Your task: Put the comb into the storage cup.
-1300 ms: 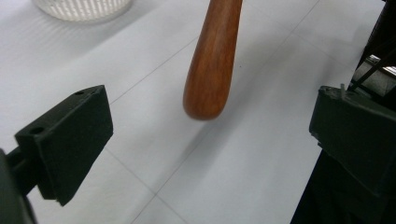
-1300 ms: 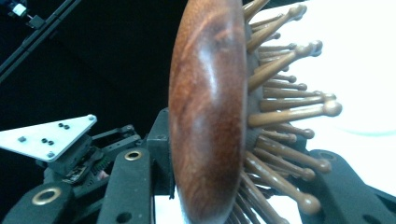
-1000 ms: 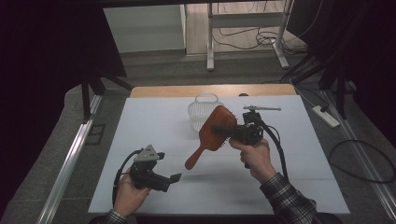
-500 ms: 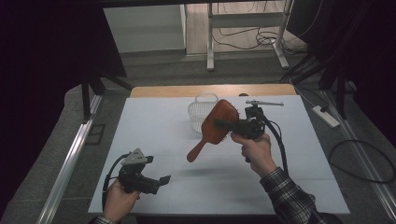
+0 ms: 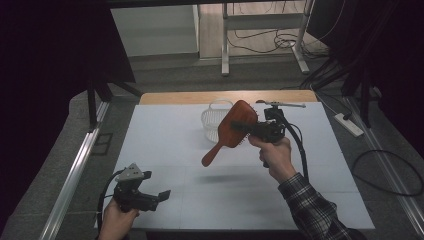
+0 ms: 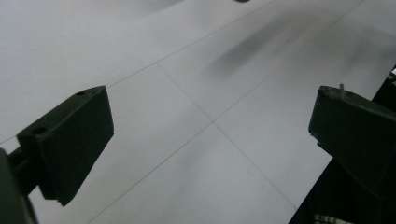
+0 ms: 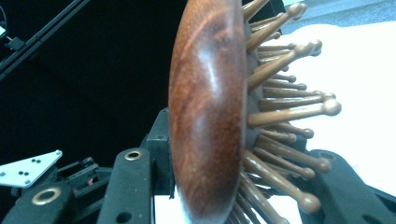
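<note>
Above mid-table, your right gripper clamps the head of the wooden hairbrush, carried since a second ago toward the far edge until its head overlaps the white basket just beyond the jaws; a drop into it looks like your next step. Its handle hangs down toward you. Your left gripper, jaws wide and empty, has slid back to the table's near-left corner, close to the edge, leaving bare room between the two grippers.
</note>
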Demonstrator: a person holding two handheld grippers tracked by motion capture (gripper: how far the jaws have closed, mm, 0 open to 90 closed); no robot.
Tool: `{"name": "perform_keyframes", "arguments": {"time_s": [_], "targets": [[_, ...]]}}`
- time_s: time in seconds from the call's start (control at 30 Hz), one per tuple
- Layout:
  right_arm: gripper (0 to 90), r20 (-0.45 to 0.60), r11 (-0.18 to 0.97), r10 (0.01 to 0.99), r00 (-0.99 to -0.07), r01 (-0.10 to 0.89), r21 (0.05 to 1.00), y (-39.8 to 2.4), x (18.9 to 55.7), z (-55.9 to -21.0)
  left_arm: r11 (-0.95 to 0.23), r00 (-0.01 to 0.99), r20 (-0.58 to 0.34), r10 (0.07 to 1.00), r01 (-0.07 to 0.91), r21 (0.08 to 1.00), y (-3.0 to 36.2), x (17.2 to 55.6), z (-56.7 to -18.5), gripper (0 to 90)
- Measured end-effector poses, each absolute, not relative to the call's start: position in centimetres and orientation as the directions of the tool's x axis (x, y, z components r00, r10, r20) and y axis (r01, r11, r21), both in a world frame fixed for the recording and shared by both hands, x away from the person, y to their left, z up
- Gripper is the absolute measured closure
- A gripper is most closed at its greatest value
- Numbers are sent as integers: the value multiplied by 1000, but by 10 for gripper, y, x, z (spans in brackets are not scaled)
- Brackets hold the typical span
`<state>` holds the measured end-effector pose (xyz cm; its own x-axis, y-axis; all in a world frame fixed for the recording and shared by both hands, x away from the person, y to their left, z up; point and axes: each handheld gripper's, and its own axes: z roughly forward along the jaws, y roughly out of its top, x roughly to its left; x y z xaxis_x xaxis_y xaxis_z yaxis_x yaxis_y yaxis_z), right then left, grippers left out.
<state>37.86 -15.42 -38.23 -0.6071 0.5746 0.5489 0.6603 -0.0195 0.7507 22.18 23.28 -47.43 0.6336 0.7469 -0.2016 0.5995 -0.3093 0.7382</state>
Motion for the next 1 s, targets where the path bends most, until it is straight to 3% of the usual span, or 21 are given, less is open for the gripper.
{"name": "perform_keyframes", "arguments": {"time_s": [1.0], "targets": [[541,546,-73,614,-570,648,758,-152,411,-368,-286,590,-189,785,615,735,255,195,-476,7]]}}
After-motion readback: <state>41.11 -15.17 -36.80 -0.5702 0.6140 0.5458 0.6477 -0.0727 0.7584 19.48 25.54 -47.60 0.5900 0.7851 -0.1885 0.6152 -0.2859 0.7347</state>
